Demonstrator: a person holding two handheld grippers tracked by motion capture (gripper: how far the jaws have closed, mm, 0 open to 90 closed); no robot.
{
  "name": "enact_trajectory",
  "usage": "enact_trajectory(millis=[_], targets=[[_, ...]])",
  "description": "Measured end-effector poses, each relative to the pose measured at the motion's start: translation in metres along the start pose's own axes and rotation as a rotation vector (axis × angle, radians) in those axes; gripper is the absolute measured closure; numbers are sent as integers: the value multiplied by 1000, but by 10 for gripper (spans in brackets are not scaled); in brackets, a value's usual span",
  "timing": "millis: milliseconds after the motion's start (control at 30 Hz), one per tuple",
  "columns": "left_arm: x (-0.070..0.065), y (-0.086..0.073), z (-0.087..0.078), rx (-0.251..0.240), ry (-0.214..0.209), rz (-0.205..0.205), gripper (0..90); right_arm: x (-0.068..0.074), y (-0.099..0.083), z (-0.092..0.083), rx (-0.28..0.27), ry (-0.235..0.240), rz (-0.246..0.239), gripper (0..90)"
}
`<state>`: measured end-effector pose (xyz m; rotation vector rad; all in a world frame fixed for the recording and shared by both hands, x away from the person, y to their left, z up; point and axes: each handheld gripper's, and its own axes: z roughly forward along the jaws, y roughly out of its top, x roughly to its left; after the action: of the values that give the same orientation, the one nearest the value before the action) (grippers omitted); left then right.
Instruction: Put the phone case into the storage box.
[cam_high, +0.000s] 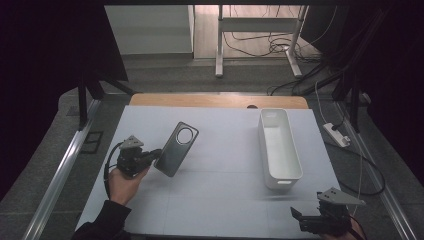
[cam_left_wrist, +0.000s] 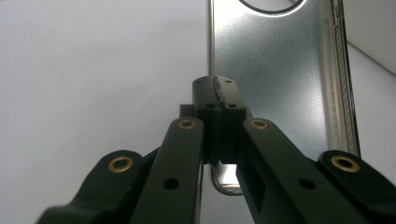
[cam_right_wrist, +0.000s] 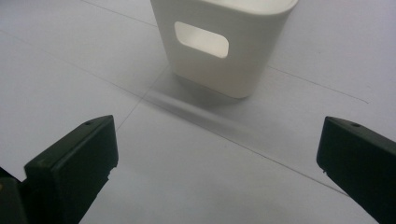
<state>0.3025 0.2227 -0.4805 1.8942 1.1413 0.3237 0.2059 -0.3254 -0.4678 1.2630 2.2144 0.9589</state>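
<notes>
Phone case (cam_high: 177, 149) in left gripper (cam_high: 156, 153)

The left tool (cam_high: 152, 156) sat in the person's left hand (cam_high: 122, 182) at the left of the high view, pointing right with its jaws pinched tight together. The right tool (cam_right_wrist: 219, 158) rested low at the near right corner, its jaws spread wide apart.
</notes>
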Motion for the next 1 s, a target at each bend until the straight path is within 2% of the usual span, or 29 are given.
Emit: enact_trajectory(millis=[300, 433, 733, 1000], targets=[[-14, -9, -17, -44, -19, 2, 893, 0, 0, 0, -1, 1, 1, 0], [-24, -14, -24, -61, -27, 9, 893, 0, 0, 0, -1, 1, -1, 0], [-39, -21, -33, -88, -47, 11, 893, 0, 0, 0, 0, 2, -2, 0], [-58, -30, -40, -103, -67, 17, 893, 0, 0, 0, 0, 2, 1, 0]])
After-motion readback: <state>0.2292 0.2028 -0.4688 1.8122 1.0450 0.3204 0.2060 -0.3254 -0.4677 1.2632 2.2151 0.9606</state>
